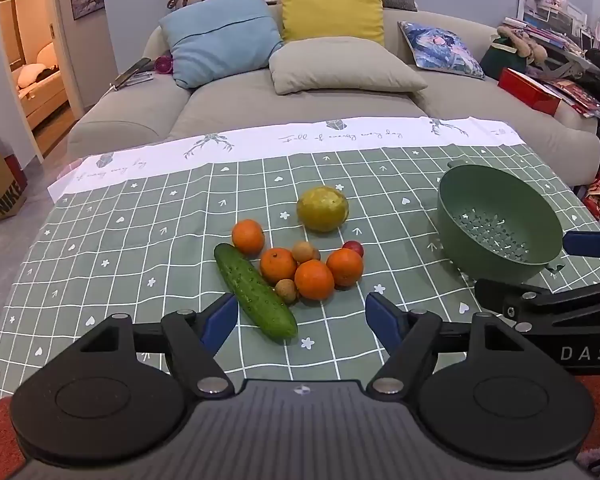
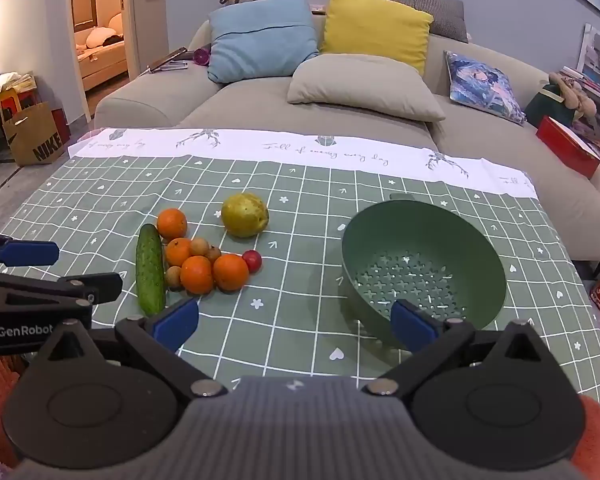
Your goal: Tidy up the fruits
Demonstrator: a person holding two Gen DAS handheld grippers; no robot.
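Several oranges (image 1: pixel 314 279) (image 2: pixel 196 275), a cucumber (image 1: pixel 254 291) (image 2: pixel 150 269), a yellow-green pear (image 1: pixel 322 209) (image 2: pixel 245 214), small brown fruits (image 1: pixel 302 251) (image 2: pixel 199 247) and a small red fruit (image 1: pixel 353 247) (image 2: pixel 252 260) lie clustered on the green checked tablecloth (image 1: pixel 140 240). An empty green colander (image 1: pixel 496 222) (image 2: pixel 420 268) stands to their right. My left gripper (image 1: pixel 302 320) is open, just short of the cucumber's near end. My right gripper (image 2: pixel 296 322) is open, its right finger in front of the colander's near rim.
A beige sofa (image 1: pixel 260 96) with blue, yellow, beige and patterned cushions stands behind the table. Red boxes and clutter (image 1: pixel 540 92) lie at the right. A paper bag (image 2: pixel 36 136) stands on the floor at the left by a doorway.
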